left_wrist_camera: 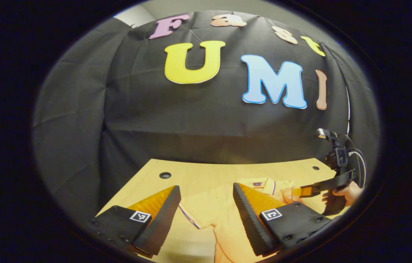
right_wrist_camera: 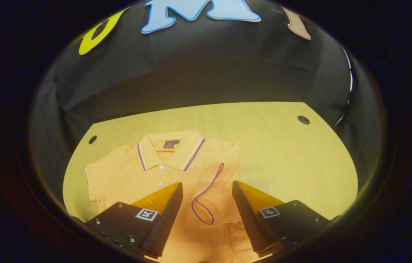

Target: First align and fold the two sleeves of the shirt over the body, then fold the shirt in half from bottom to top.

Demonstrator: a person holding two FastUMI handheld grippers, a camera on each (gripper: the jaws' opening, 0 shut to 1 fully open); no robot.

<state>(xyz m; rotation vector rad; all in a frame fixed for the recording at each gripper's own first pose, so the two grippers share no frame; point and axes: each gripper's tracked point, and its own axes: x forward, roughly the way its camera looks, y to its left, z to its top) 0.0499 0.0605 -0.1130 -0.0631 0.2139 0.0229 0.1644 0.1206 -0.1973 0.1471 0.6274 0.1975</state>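
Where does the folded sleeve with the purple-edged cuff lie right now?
In the right gripper view, the folded sleeve lies across the body of the shirt, just right of the button placket and below the collar, between the right gripper fingers.

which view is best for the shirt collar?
Right gripper view: the collar lies whole and unblocked above the open right gripper. Left gripper view shows just a small bit of it, partly behind a finger of the left gripper.

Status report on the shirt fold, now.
Left tool open over the unfolded sleeve. Right tool open above the shirt, one sleeve already folded across the body. Nothing in the way on the table.
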